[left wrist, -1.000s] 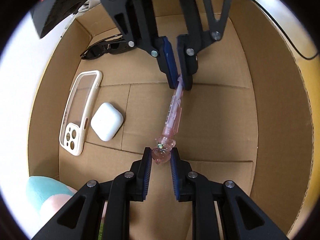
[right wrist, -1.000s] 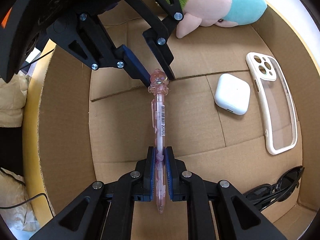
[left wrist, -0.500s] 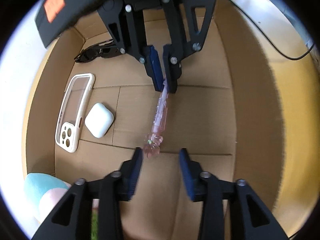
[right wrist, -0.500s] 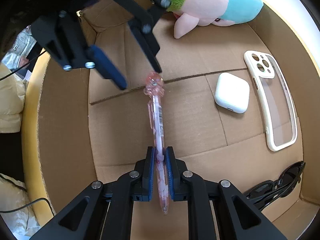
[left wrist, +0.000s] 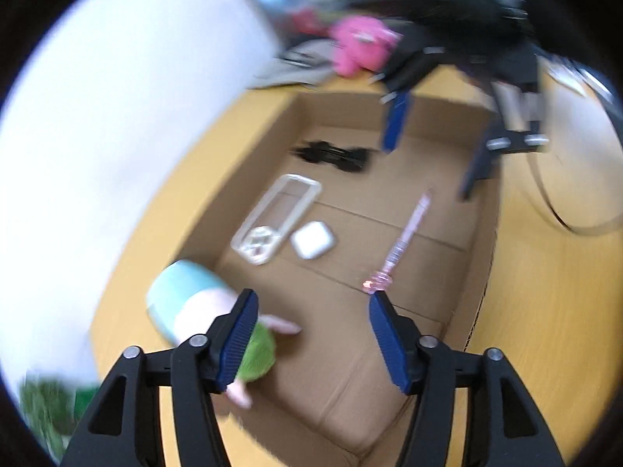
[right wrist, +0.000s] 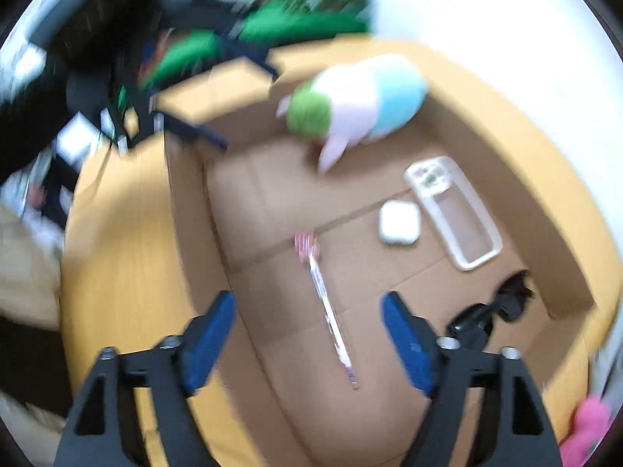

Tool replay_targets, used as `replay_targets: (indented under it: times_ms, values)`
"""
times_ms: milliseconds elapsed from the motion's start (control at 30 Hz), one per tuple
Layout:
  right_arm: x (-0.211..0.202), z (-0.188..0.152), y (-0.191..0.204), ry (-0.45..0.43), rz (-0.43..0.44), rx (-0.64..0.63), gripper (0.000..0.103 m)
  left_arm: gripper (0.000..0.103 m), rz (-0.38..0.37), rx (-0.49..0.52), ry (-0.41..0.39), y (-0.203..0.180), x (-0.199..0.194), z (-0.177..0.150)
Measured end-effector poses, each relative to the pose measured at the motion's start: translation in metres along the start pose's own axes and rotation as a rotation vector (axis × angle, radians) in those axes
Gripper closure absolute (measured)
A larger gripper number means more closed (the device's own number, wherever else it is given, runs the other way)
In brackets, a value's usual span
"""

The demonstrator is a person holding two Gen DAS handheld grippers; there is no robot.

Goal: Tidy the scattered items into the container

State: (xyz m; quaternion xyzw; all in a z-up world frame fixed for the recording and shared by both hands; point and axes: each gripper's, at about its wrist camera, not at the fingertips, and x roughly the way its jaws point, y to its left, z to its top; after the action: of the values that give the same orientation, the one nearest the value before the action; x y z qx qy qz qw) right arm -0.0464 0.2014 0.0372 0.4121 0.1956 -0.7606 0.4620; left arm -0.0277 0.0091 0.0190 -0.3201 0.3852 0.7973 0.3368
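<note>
A pink pen (left wrist: pixel 403 240) (right wrist: pixel 327 307) lies loose on the floor of the cardboard box (left wrist: pixel 428 124) (right wrist: pixel 187 202). My left gripper (left wrist: pixel 313 313) is above the box, its jaws opening, with nothing between them. My right gripper (right wrist: pixel 307 311) also hangs over the box, jaws opening wide and holding nothing; it shows at the top of the left wrist view (left wrist: pixel 432 155). Both views are motion-blurred.
In the box lie a white earbud case (left wrist: pixel 312 239) (right wrist: pixel 399 222), a cream phone case (left wrist: pixel 278 218) (right wrist: pixel 453 212), black sunglasses (left wrist: pixel 331 153) (right wrist: pixel 490 309) and a plush toy (left wrist: pixel 202 311) (right wrist: pixel 358 101). A pink item (left wrist: pixel 360 44) (right wrist: pixel 588 428) sits on the yellow table (left wrist: pixel 545 311) outside.
Both grippers let go of the pink pen, opened and rose away from the box floor. The pen now lies flat in the box.
</note>
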Motion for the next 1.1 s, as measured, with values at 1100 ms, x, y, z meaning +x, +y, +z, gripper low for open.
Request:
replay_targets:
  times_ms: [1100]
  values:
    - [0.000, -0.052, 0.086, -0.264, -0.587, 0.660, 0.001, 0.024, 0.360, -0.991, -0.103, -0.050, -0.044, -0.050]
